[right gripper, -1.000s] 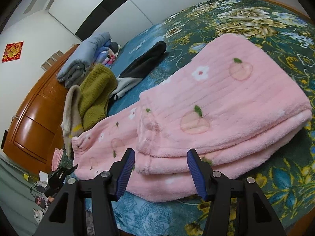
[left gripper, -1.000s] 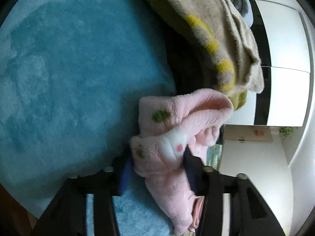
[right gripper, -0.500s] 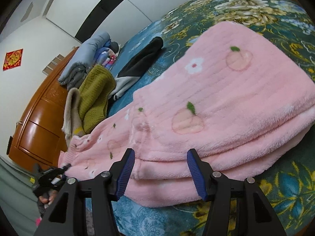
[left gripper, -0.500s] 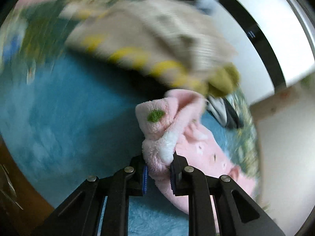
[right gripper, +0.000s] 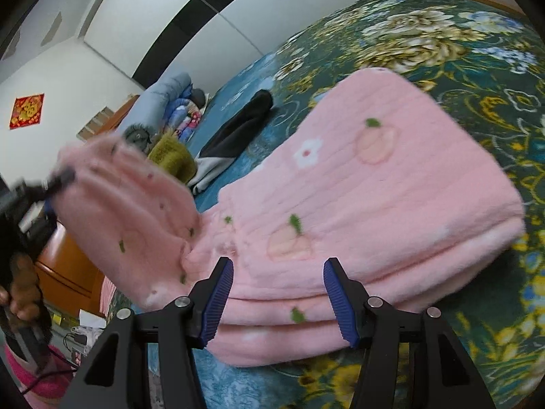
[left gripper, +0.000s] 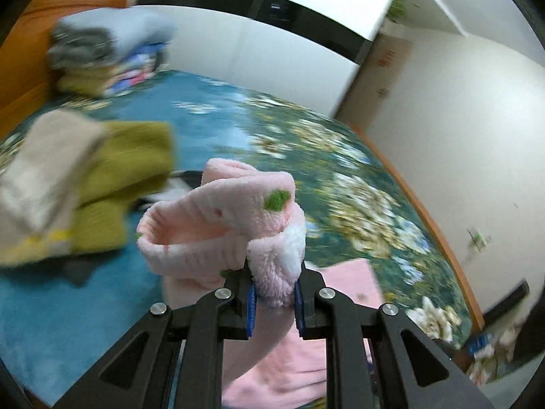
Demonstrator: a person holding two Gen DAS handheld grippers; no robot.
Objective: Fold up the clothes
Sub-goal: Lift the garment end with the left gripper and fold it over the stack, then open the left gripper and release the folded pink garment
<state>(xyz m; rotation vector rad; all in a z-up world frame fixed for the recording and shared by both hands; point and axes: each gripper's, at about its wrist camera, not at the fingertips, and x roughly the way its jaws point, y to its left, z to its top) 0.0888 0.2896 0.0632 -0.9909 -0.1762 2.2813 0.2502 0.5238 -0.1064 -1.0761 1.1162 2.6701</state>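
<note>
A pink fleece garment [right gripper: 374, 197] with peach and flower prints lies partly folded on the floral bedspread [right gripper: 477, 54]. My left gripper [left gripper: 274, 301] is shut on the garment's bunched cuffed end [left gripper: 238, 218], which it holds lifted off the bed. In the right wrist view that raised end [right gripper: 129, 204] hangs at the left, blurred, with the left gripper [right gripper: 51, 187] on it. My right gripper [right gripper: 277, 301] stands open just in front of the folded stack's near edge, nothing between its fingers.
An olive and beige knit pile [left gripper: 102, 177] sits left of the lifted end. A black and white garment [right gripper: 238, 133] lies behind the pink one. Folded bedding [left gripper: 112, 47] is stacked by the wooden headboard [left gripper: 30, 51]. A hand [right gripper: 20, 293] holds the left gripper's handle.
The left gripper has closed on the pink end, lifted it and swung it up toward the folded stack; its view turned from the blue cover to the room. The right gripper stayed open and nearly still.
</note>
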